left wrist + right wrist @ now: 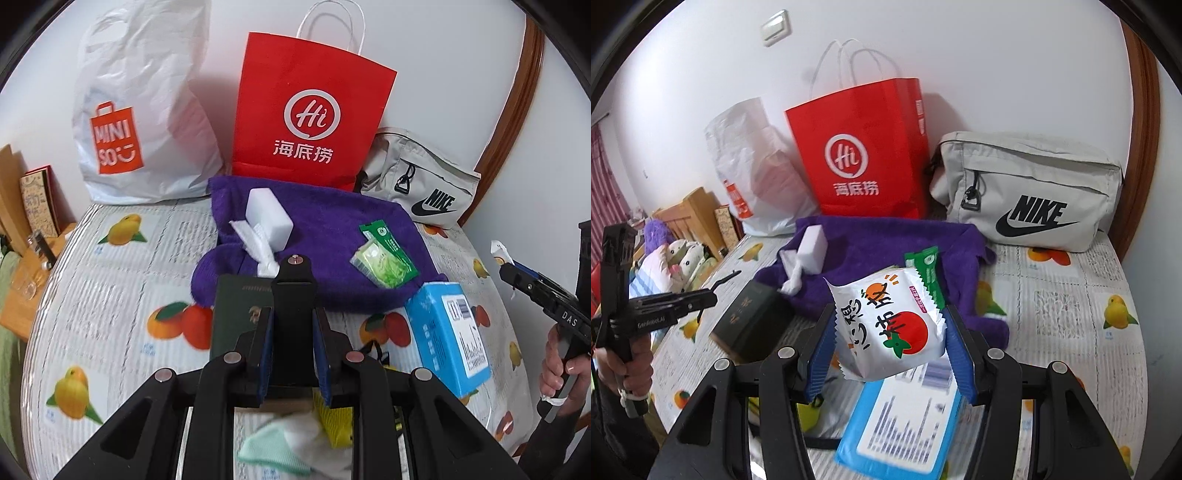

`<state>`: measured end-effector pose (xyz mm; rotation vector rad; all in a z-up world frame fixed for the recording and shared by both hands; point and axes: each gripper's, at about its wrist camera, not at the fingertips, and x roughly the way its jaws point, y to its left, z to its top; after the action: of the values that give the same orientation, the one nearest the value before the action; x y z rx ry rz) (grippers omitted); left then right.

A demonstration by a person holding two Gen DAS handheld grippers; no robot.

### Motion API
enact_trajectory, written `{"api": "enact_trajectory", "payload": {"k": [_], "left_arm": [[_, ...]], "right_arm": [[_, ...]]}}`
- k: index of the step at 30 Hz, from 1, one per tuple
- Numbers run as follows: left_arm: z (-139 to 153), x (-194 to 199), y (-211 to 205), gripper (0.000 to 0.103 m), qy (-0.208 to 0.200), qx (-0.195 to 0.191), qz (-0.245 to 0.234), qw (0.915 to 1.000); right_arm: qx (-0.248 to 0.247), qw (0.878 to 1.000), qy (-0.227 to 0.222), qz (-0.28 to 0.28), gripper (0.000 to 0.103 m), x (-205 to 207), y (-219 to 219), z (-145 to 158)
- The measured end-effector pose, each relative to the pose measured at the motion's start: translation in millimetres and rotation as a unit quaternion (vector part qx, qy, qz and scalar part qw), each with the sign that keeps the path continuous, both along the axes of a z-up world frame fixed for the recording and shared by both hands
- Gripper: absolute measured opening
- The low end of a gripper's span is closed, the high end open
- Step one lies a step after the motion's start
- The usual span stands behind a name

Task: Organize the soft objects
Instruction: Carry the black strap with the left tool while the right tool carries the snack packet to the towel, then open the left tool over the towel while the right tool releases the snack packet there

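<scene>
Right wrist: right hand-held gripper (888,328) clamps snack packet (886,325) (above blue box (897,435)).

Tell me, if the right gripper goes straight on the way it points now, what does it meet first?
Probably the purple towel on the bed, near the green packet. The right gripper already holds a white snack packet in its fingers, which would arrive first. Depth is uncertain.

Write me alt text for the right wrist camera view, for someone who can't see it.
The right tool holds a white snack packet printed with a tomato above a fruit-print bedspread. Behind it lie a purple towel, a red paper bag and a grey Nike pouch; the left tool shows at the left edge.
</scene>
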<state>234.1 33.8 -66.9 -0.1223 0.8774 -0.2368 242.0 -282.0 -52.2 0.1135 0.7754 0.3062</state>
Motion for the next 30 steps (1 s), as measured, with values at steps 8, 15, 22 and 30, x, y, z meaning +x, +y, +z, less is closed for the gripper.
{"api": "enact_trajectory", "payload": {"k": [8,15,22,30], "left_arm": [[-7.7,42.5,-8.1,0.020,0.011,0.003,-0.015,0.9998],[-16.4,74.4,-9.2,0.020,0.024,-0.002,-0.025,0.9994],[-24.4,104.0,-21.4,0.020,0.033,0.005,-0.049,0.9983],[-43.5,133.2,-37.7,0.020,0.058,0.011,-0.068,0.9959]], "right_arm": [[-0.015,1.000,0.007,-0.006,0.055,42.3,2.9,-11.2],[-0.027,0.999,0.030,-0.004,0.055,78.7,9.8,-29.5],[-0.032,0.998,0.052,-0.006,0.056,105.1,11.0,-47.3],[-0.039,0.995,0.087,-0.007,0.056,129.2,9.5,-74.1]]}}
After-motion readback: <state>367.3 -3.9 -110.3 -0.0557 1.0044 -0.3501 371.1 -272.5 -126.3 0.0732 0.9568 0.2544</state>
